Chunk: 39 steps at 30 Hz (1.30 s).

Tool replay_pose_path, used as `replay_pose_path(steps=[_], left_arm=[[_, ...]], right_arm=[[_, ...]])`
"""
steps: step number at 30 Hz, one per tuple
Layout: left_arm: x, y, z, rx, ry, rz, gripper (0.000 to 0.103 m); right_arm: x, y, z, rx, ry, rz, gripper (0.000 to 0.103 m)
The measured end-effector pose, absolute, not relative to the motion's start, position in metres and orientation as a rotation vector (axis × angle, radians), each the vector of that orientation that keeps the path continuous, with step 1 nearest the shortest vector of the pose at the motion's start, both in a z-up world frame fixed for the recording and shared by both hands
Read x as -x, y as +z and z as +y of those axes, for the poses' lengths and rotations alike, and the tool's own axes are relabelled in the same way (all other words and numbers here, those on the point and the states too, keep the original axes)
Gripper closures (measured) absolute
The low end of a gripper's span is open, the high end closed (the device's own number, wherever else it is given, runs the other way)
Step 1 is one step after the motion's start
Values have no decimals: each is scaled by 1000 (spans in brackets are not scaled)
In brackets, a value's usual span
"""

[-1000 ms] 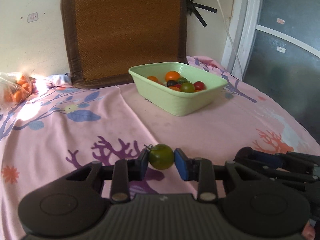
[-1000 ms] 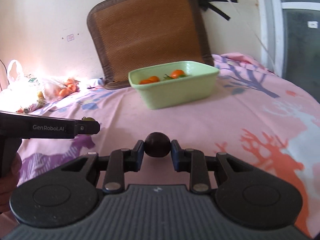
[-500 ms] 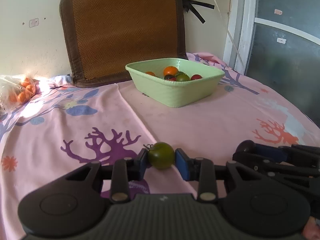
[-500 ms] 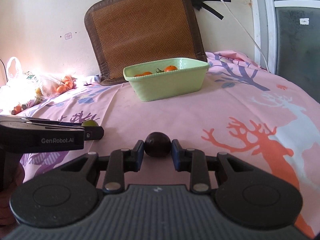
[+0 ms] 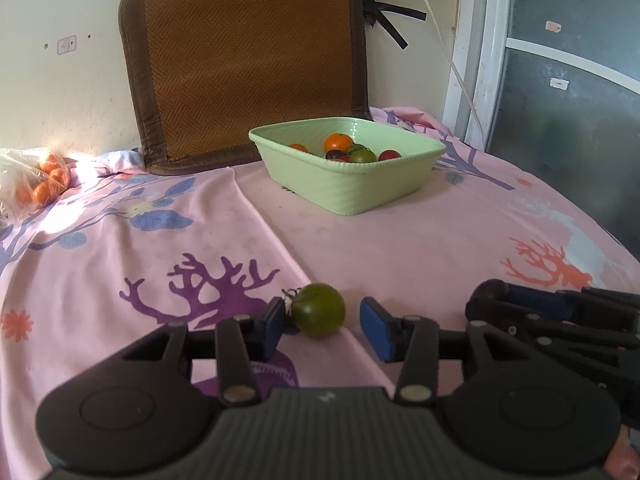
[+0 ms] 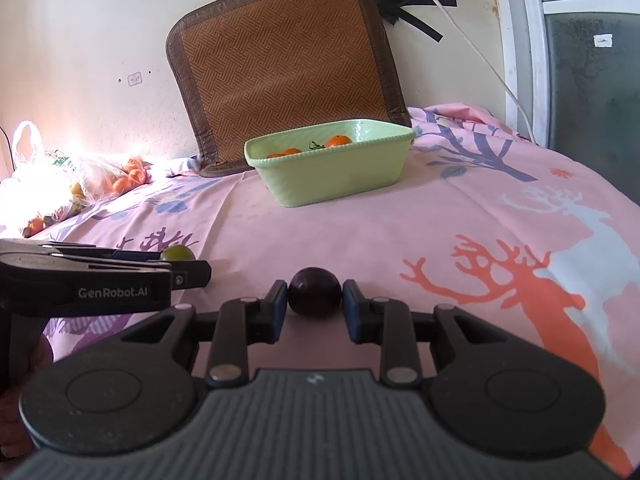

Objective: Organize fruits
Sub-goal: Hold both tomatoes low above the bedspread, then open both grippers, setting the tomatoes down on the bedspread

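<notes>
On the pink sheet [image 5: 420, 240], the green tub [image 5: 352, 184] sits well beyond both claws. The left gripper [image 5: 324, 324] is spread around the green tomato [image 5: 318, 310], which sits beside its left pad. The right gripper [image 6: 315, 304] pinches the dark fruit [image 6: 315, 296].

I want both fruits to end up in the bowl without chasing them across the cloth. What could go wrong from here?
1. The left gripper is open, so the green tomato lies loose on the cloth and may roll.
2. The right gripper pinches the dark round fruit only at its sides; it might slip on the way to the green bowl.
</notes>
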<state>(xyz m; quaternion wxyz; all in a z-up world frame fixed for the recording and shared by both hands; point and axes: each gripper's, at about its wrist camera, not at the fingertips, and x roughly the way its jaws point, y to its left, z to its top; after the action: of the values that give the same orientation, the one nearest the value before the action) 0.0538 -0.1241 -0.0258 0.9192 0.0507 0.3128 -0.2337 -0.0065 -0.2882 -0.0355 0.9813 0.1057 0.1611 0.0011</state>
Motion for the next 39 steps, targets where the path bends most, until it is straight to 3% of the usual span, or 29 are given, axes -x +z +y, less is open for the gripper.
replay_pose_path(steps=[4, 39], left_arm=[[-52, -25, -124, -108, -479, 637, 54], [-52, -25, -123, -104, -482, 638, 53]], right_arm=[[8, -35, -288, -215, -4, 316, 70], [11, -35, -286, -200, -2, 297, 69]])
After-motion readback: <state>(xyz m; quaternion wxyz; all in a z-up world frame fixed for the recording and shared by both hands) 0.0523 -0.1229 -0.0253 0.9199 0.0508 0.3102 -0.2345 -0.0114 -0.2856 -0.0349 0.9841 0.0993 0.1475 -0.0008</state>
